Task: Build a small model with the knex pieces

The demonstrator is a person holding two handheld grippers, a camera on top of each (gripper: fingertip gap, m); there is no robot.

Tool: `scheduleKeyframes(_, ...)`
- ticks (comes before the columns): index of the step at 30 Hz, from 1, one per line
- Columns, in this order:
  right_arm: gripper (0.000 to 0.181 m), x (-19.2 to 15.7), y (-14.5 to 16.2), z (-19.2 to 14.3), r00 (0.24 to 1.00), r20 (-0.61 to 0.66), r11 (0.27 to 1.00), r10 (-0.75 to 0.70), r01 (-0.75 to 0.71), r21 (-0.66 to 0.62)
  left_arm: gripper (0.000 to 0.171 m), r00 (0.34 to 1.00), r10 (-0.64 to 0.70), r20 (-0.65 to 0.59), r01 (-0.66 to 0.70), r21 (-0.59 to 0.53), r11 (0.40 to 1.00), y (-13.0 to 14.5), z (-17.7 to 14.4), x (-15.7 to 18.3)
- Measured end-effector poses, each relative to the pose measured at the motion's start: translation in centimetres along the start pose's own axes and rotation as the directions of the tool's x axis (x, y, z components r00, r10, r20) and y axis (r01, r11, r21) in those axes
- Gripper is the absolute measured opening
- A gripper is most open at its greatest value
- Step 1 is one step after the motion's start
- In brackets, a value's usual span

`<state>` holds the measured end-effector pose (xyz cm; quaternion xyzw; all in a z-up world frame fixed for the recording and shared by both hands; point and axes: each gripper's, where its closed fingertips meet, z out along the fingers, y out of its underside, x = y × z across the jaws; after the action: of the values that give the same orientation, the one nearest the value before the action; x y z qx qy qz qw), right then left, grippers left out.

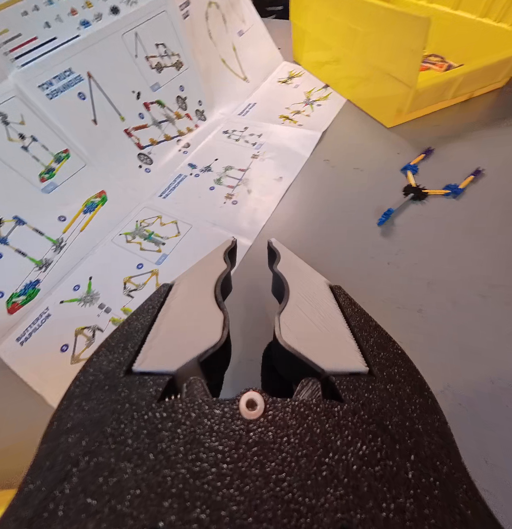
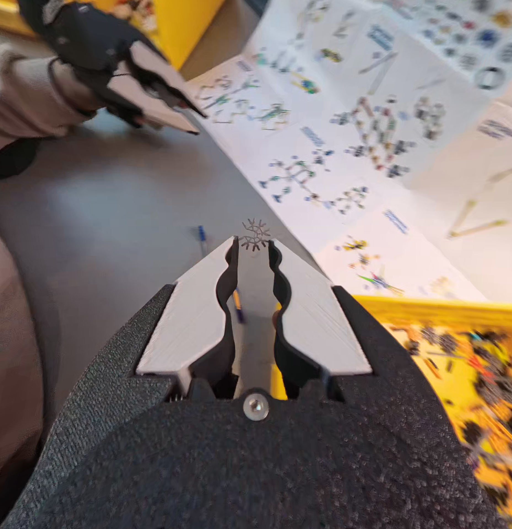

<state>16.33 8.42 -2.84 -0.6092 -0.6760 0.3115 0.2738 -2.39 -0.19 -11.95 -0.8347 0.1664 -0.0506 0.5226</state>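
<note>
Fingers of the right gripper (image 2: 251, 242) pinch a grey snowflake connector (image 2: 255, 238) above the grey table (image 2: 111, 200); the left gripper (image 1: 251, 243) (parted, empty) hovers beside the instruction sheet (image 1: 106, 143).

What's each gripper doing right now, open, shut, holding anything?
Left gripper: open, empty, over the grey table beside the white instruction sheet.
Right gripper: shut on a small grey snowflake-shaped plastic connector.

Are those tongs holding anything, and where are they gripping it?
The right tongs pinch a grey snowflake connector by its lower side spokes, at the fingertips. The left tongs are open and empty.
</note>
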Motion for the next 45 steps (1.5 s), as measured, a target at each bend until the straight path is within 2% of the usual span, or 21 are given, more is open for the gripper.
scheduleKeyframes(4,0.019,-11.0,2.5,8.2,0.965,0.213,0.984,-0.153,0.168,-0.055,0.022,0.985,0.081,-0.152,-0.078,0.027,0.997,-0.8,-0.3,3.4)
scheduleKeyframes(6,0.019,-13.6,3.6,11.8,0.95,0.253,0.974,-0.182,0.209,-0.084,0.022,0.968,0.086,-0.237,-0.095,-0.026,0.995,-0.3,-0.8,5.1)
scheduleKeyframes(8,0.019,-15.0,3.9,14.1,0.939,0.274,0.965,-0.21,0.244,-0.099,0.022,0.956,0.088,-0.279,-0.12,-0.099,0.988,0.3,-1.5,6.4)
scheduleKeyframes(10,0.019,-15.6,3.7,15.5,0.931,0.286,0.957,-0.226,0.266,-0.11,0.022,0.954,0.12,-0.274,-0.157,-0.118,0.981,0.5,-2.5,7.3)
scheduleKeyframes(17,0.02,-15.7,3.9,17.4,0.897,0.29,0.909,-0.334,0.388,-0.155,0.025,0.954,0.079,-0.289,-0.132,-0.166,0.977,4.5,-4.2,8.9)
scheduleKeyframes(21,0.021,-15.5,3.7,17.7,0.884,0.287,0.894,-0.368,0.422,-0.153,0.028,0.948,0.047,-0.313,-0.098,-0.15,0.984,4.3,-4.0,9.2)
scheduleKeyframes(25,0.029,-14.8,2.9,17.4,0.901,0.251,0.914,-0.353,0.39,-0.115,0.03,0.95,0.045,-0.311,-0.094,-0.144,0.985,4.3,-3.4,9.3)
scheduleKeyframes(29,0.032,-13.8,1.0,14.3,0.933,0.194,0.951,-0.304,0.311,-0.004,0.032,0.956,0.004,-0.292,-0.05,-0.15,0.987,4.5,-2.9,9.7)
scheduleKeyframes(35,0.032,-10.3,-0.2,8.4,0.989,0.054,0.977,-0.139,0.128,0.173,0.036,0.961,0.063,-0.269,-0.117,-0.189,0.975,5.1,-1.6,10.3)
scheduleKeyframes(40,0.03,-7.8,1.1,5.3,1.0,-0.027,0.964,0.004,0.003,0.266,0.013,0.958,0.037,-0.285,-0.102,-0.218,0.971,5.0,-1.2,10.7)
scheduleKeyframes(45,0.029,-5.5,1.7,3.7,0.991,-0.101,0.943,0.09,-0.052,0.329,0.0,0.984,0.006,-0.179,-0.049,-0.237,0.97,5.2,-1.2,8.8)
